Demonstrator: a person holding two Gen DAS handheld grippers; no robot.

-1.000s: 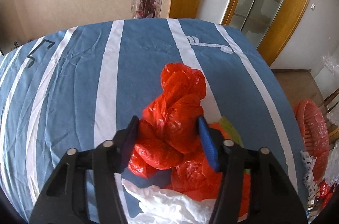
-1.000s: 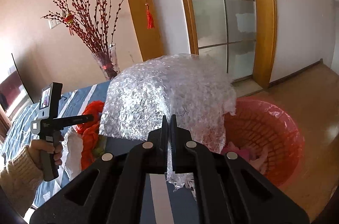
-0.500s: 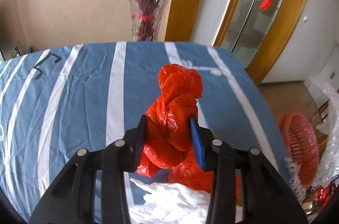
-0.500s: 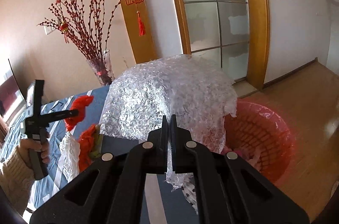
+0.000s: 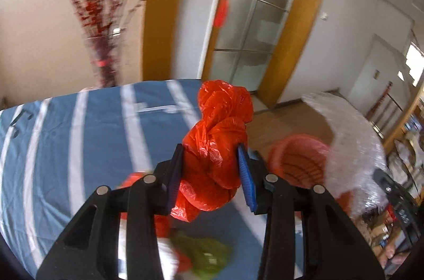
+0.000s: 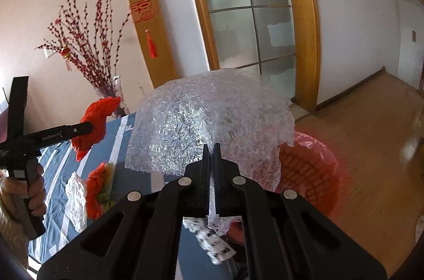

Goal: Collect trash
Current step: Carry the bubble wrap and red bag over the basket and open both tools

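The crumpled red plastic bag [image 5: 220, 147] was pinched between the blue pads [image 5: 245, 180] of the left gripper [image 5: 210, 178], its bulk bulging past the fingertips, clear of the striped blue tablecloth [image 5: 79, 147]. Light, soft and slippery, it probably grips best at the bunched middle. The right gripper [image 6: 210, 166] was clamped on a crinkly clear bubble-wrap sheet [image 6: 209, 126] draping beyond its tips, apparently above the red plastic basket [image 6: 310, 168].
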